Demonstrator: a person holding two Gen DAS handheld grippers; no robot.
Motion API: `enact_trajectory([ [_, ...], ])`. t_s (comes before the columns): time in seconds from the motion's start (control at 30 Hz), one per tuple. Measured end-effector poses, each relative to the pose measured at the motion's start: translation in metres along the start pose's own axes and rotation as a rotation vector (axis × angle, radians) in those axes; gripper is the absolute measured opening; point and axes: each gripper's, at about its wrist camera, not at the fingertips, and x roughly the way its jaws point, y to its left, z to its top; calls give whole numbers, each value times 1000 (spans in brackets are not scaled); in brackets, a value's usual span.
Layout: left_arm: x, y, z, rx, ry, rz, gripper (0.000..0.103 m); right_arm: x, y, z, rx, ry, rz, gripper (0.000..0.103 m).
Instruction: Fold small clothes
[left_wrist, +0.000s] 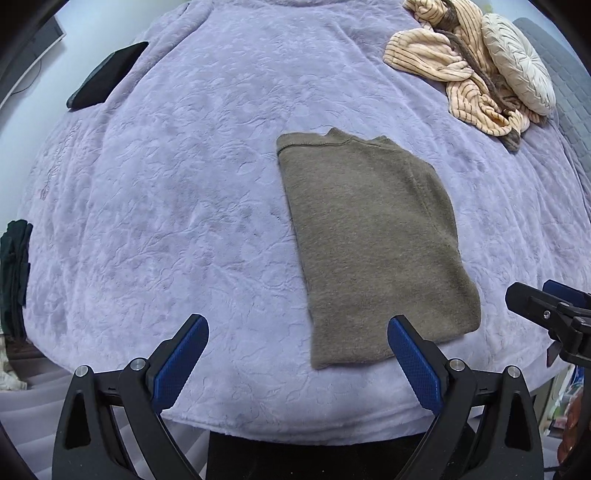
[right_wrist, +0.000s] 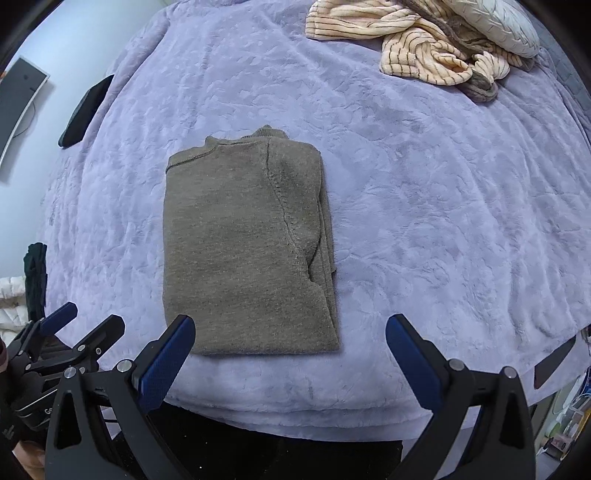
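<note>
An olive-brown knit sweater (left_wrist: 373, 243) lies folded into a tall rectangle on the lavender blanket (left_wrist: 177, 206), collar at the far end. It also shows in the right wrist view (right_wrist: 243, 251). My left gripper (left_wrist: 297, 328) is open and empty, hovering at the near edge of the bed with its right finger by the sweater's near hem. My right gripper (right_wrist: 290, 328) is open and empty, just short of the sweater's near hem. The right gripper shows at the right edge of the left wrist view (left_wrist: 543, 306).
A crumpled peach striped garment (left_wrist: 454, 70) and a round cream cushion (left_wrist: 517, 62) lie at the far right. A dark folded item (left_wrist: 107, 75) sits at the far left edge of the blanket. Dark clothes (left_wrist: 14, 273) hang at the left.
</note>
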Motion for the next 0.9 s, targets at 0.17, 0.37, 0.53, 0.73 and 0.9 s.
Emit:
enact_trajectory([
  [0.17, -3, 9, -3, -25, 10, -1, 98, -8, 15, -2, -18, -15, -26, 103],
  [0.37, -11, 10, -2, 0, -12, 9, 98, -11, 24, -3, -21, -17, -46, 103],
  [0.53, -12, 9, -2, 9, -10, 17, 98, -12, 30, -7, -29, -10, -57, 103],
  [0.73, -13, 11, -2, -1, -10, 9, 98, -14, 32, -9, -38, -14, -79, 103],
  [0.9, -14, 10, -4, -3, -9, 3, 98, -14, 33, -9, -39, -13, -86, 103],
])
